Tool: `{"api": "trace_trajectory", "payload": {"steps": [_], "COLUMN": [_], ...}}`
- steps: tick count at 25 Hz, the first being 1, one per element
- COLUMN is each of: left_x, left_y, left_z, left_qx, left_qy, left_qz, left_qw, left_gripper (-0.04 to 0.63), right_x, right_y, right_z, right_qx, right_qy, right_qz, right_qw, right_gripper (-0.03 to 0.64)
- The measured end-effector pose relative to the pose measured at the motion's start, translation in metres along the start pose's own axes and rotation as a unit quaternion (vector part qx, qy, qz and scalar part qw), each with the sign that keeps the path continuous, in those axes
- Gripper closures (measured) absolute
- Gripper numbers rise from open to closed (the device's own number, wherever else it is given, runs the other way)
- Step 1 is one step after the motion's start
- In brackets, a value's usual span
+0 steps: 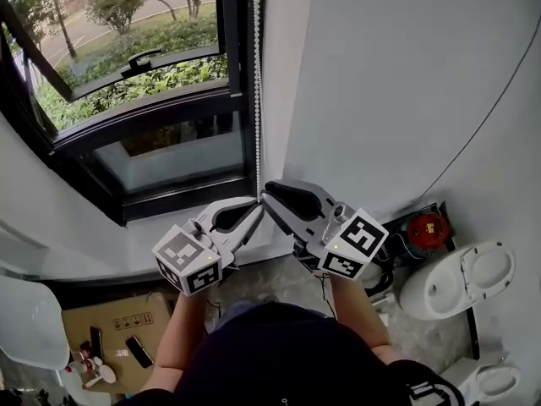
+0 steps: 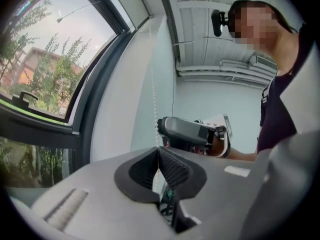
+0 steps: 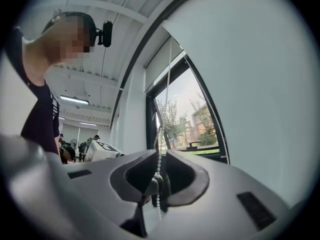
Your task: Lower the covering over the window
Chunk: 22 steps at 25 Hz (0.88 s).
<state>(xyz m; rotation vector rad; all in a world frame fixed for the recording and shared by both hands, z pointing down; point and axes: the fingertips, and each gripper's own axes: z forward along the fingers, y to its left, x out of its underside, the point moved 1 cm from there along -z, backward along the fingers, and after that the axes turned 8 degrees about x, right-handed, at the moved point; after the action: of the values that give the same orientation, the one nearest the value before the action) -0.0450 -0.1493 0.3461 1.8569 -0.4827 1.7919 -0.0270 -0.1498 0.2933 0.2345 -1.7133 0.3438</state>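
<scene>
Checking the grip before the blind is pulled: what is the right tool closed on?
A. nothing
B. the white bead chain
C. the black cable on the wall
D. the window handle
B: in the right gripper view the right tool has its jaws together on the white bead chain, which hangs down between them.

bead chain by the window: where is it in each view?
Head view: bead chain hangs along the right side of the dark window frame, top to middle.
Left gripper view: centre, faint, dropping into the shut left tongs.
Right gripper view: lower centre, pinched in the shut right tongs.
Shared landmark: that window frame.
</scene>
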Motion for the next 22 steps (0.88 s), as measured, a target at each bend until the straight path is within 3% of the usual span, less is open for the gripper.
{"api": "trace_trajectory", "payload": {"steps": [3, 7, 14, 22], "left_x": [0.031, 0.067, 0.102, 0.108], "left_y": [-0.003, -0.004, -0.006, -0.013], "left_z": [0.009, 0.015, 0.011, 0.015], "left_qx": [0.008, 0.021, 0.016, 0.027], "left_qy": [0.054, 0.054, 0.077, 0.073], "left_qz": [-0.014, -0.076, -0.121, -0.133], "left_qw": [0.9984, 0.9954, 0.9896, 0.9881], "left_gripper": [0.579, 0.58, 0.578, 0.58], "right_x": [0.011, 0.035, 0.051, 0.054], "right_y": [0.001, -0.001, 0.0, -0.003], "right_z": [0.0, -0.001, 0.001, -0.003], "right_qx": [-0.017, -0.024, -0.036, -0.031], "right_qy": [0.013, 0.056, 0.071, 0.078], "right_qz": [0.01, 0.009, 0.021, 0.004], "right_qw": [1.0, 0.998, 0.997, 0.996], "right_gripper": [0.601, 0.601, 0.601, 0.601]}}
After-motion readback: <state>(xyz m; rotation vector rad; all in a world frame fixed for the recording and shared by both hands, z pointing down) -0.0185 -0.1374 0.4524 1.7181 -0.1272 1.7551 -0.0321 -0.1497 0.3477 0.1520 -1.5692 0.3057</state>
